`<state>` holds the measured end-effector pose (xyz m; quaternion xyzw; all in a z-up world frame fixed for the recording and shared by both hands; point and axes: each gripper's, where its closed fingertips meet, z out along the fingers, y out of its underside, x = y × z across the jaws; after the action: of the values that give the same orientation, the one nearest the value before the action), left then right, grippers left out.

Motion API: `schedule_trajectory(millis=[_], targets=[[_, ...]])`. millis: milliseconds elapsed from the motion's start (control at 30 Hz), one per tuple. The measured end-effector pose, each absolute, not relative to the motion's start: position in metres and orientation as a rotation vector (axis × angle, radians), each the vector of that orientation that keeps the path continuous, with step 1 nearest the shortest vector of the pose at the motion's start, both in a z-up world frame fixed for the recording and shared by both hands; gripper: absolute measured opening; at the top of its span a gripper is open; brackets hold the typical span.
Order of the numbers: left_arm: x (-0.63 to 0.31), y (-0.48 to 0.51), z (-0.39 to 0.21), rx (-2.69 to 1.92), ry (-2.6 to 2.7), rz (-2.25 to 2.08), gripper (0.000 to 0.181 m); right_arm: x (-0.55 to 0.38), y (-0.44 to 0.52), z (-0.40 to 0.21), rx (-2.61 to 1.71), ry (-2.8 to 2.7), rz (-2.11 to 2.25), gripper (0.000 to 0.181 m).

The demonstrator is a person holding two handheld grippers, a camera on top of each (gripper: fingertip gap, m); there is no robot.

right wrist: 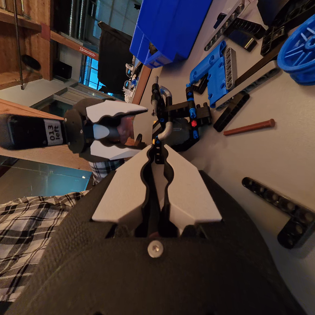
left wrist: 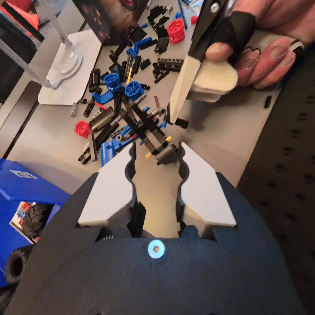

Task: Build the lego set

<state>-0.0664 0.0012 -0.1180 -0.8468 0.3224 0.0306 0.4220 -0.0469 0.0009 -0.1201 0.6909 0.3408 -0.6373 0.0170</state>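
Chassis point(right wrist: 177, 122) only partly built, wheels and beams loose on the table point(left wrist: 221, 136).
My right gripper point(right wrist: 157, 150) clenched its black beam; my left gripper point(left wrist: 157, 146) hung released just beside it.

1. Ahead of the left gripper's point(left wrist: 157, 146) jaws, the desk point(left wrist: 221, 136) looks a smooth, matt grey laminate.
2. The gripper body point(left wrist: 153, 281) behind those jaws is dark printed plastic with a fine ribbed texture, fixed by a shiny metal screw point(left wrist: 156, 249).
3. Beyond the jaws, blue wheel rims point(left wrist: 134, 90) look like glossy plastic.
4. Past the right gripper's point(right wrist: 157, 147) jaws, curved pipes point(right wrist: 166, 132) have a silvery metallic sheen.
5. Left of them, the plaid shirt point(right wrist: 25, 230) is woven cloth.
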Motion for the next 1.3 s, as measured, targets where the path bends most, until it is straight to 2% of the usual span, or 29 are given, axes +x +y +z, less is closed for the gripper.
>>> schedule_trajectory(millis=[100, 167, 400, 567, 733, 1300], targets=[[-0.067, -0.002, -0.126, -2.173, 0.775, -0.089, 0.043, -0.046, 0.002, -0.12, 2.153, 1.067, -1.982, 0.006], [-0.066, -0.002, -0.132, -2.198, 0.762, -0.083, 0.033, -0.046, 0.003, -0.121, 2.162, 1.073, -1.978, 0.006], [-0.05, 0.001, -0.133, -2.192, 0.658, 0.004, 0.033, -0.041, 0.01, -0.123, 2.183, 1.082, -1.958, 0.006], [-0.054, 0.003, -0.126, -2.151, 0.677, 0.037, 0.04, -0.039, 0.012, -0.124, 2.181, 1.126, -1.948, 0.006], [-0.05, 0.007, -0.132, -2.121, 0.815, 0.088, 0.034, -0.042, 0.014, -0.126, 2.201, 1.203, -1.923, 0.006], [-0.051, 0.012, -0.133, -2.055, 0.864, 0.144, 0.033, -0.044, 0.015, -0.131, 2.149, 1.593, -1.836, 0.006]])
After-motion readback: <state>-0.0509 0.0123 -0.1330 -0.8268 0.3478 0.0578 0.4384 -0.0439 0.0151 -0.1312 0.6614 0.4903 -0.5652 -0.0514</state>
